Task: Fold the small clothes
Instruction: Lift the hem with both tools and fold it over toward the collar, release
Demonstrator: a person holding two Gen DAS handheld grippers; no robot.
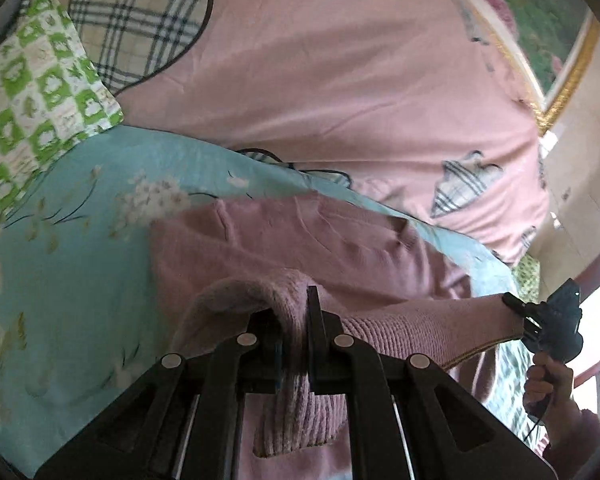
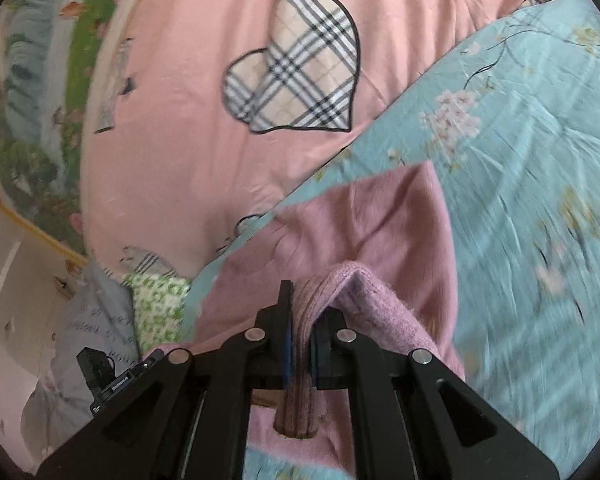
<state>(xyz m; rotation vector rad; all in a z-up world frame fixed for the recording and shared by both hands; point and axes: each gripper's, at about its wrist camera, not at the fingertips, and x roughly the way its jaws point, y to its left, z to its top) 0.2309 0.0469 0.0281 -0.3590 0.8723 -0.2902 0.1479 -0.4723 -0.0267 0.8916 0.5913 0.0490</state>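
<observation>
A pink knitted sweater lies on a light blue flowered sheet. My left gripper is shut on the sweater's ribbed hem, which bunches between the jaws. My right gripper is shut on another part of the same hem; the sweater spreads out ahead of it. The right gripper also shows in the left wrist view, at the right, pinching the hem and stretching it taut between the two grippers. The lifted edge is held above the sweater's body.
A pink quilt with plaid heart patches lies beyond the blue sheet. A green and white checked pillow is at the left. A framed picture hangs on the wall. The left gripper's body shows low left.
</observation>
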